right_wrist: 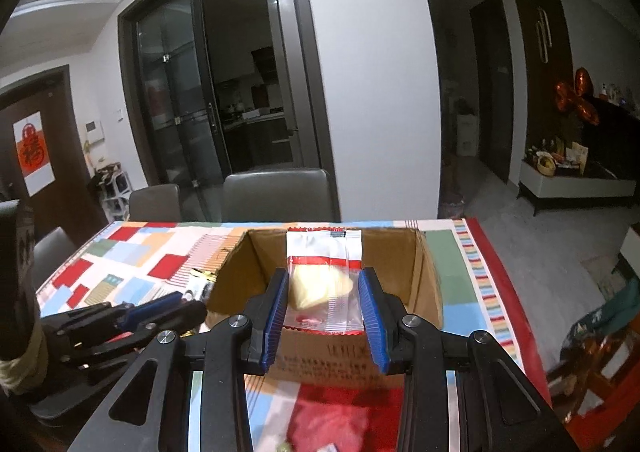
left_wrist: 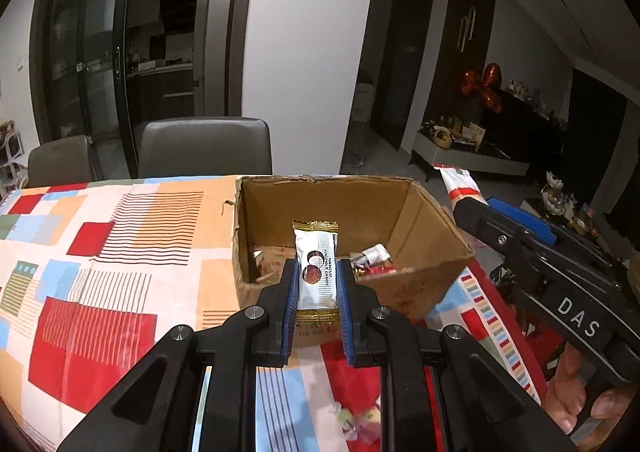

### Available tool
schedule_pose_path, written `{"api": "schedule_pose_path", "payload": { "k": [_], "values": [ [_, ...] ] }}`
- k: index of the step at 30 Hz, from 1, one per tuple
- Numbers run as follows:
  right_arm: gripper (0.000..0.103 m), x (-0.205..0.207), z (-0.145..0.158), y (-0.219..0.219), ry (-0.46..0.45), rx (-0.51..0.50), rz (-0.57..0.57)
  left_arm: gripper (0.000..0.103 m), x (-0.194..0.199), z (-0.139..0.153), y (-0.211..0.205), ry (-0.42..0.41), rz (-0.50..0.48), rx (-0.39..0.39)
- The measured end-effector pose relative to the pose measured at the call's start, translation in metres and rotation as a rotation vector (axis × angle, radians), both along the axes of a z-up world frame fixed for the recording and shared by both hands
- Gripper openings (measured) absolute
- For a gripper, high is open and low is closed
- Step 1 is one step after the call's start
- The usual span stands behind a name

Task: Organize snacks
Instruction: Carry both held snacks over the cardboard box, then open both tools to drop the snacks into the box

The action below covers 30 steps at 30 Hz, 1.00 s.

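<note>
A: Tongs first: what does each pair carry, and why so high?

B: Left tongs [left_wrist: 318,284] clamp a coconut candy bar [left_wrist: 316,272] upright above the cardboard box's [left_wrist: 416,280] near rim; I judge it's held there for dropping in.

A: And the right tongs [right_wrist: 324,300]?

B: They pinch a clear packet with a pale biscuit [right_wrist: 324,276], also over that box's near wall, above the table [right_wrist: 452,284]. Loose sweets [left_wrist: 372,260] already lie inside the box.

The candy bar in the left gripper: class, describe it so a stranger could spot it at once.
Find the patterned tablecloth, then the open cardboard box on it. Just in front of the box, the left gripper clamps an upright candy bar: white wrapper, gold crimped ends, brown circles, unlike the small red-and-white sweets lying inside.
</note>
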State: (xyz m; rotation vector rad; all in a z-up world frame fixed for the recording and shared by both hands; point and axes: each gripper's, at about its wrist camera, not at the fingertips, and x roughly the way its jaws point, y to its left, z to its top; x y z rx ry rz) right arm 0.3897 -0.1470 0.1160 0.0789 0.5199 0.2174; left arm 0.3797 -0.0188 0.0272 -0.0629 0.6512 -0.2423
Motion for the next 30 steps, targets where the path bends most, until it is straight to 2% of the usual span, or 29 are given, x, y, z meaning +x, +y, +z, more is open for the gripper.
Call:
{"api": "schedule_pose_path", "payload": {
  "k": [7,14,16,17,18,19,24,30],
  "values": [
    [0.037,0.030,-0.007,0.004,0.012,-0.032,0.029,0.019,0.033,-0.008,-0.003,0.019,0.007,0.055],
    [0.038,0.052,-0.010,0.007,0.006,-0.058,0.024,0.020,0.066,-0.015,-0.004,0.059,0.018,0.053],
    [0.041,0.058,-0.011,0.006,0.010,-0.065,0.013,0.028,0.075,-0.016,-0.001,0.075,0.022,0.046],
    [0.052,0.061,-0.011,0.005,0.016,-0.064,0.008,0.041,0.077,-0.016,-0.001,0.082,0.023,0.039],
    [0.057,0.062,-0.012,0.004,0.017,-0.061,0.004,0.046,0.077,-0.016,0.000,0.081,0.027,0.036],
    [0.061,0.060,-0.012,0.002,0.009,-0.056,-0.007,0.047,0.076,-0.015,0.001,0.074,0.035,0.039],
    [0.061,0.051,-0.017,-0.002,0.014,-0.050,-0.005,0.054,0.059,-0.014,0.000,0.055,0.038,0.072],
    [0.061,0.033,-0.019,-0.003,0.026,-0.012,0.016,0.056,0.030,-0.009,0.004,0.025,0.033,0.075]
  ]
}}
